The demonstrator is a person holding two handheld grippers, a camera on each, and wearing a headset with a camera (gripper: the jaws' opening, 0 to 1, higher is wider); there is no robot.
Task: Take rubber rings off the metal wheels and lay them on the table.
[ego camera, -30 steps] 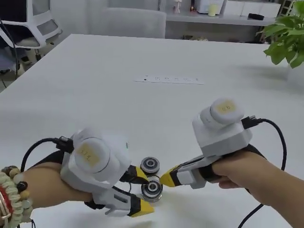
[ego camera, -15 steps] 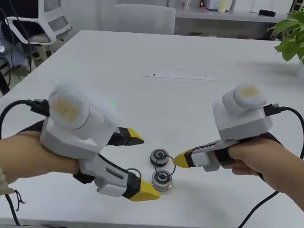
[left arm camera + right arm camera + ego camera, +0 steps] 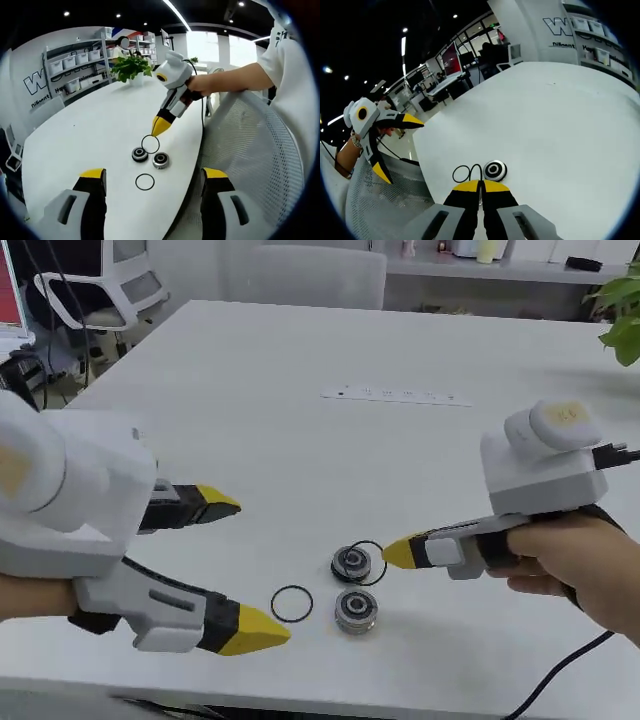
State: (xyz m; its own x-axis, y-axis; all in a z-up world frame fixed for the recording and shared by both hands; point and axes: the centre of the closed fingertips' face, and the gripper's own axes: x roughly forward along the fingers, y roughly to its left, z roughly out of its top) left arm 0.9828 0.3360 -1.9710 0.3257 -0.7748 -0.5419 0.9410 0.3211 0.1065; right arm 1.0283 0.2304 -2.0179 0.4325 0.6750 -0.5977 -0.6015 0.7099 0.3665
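Two small metal wheels (image 3: 352,562) (image 3: 356,608) sit near the table's front edge; the left gripper view shows them as well (image 3: 140,154) (image 3: 160,160). One black rubber ring (image 3: 291,603) (image 3: 144,181) lies flat on the table to the left of the nearer wheel. My right gripper (image 3: 392,553) (image 3: 481,184) is shut, pinching the edge of a second rubber ring (image 3: 150,144) (image 3: 464,173) beside the farther wheel (image 3: 494,170). My left gripper (image 3: 240,568) (image 3: 154,174) hovers wide open to the left of the wheels, with nothing between its jaws.
A white power strip (image 3: 395,395) lies in the middle of the white table (image 3: 250,420). Chairs (image 3: 315,275) stand at the far side and a plant (image 3: 622,325) at the far right. The table's front edge runs just below the wheels.
My left gripper has drawn back to the left and opened wider, leaving one ring flat on the table. My right gripper has shifted right with the other ring.
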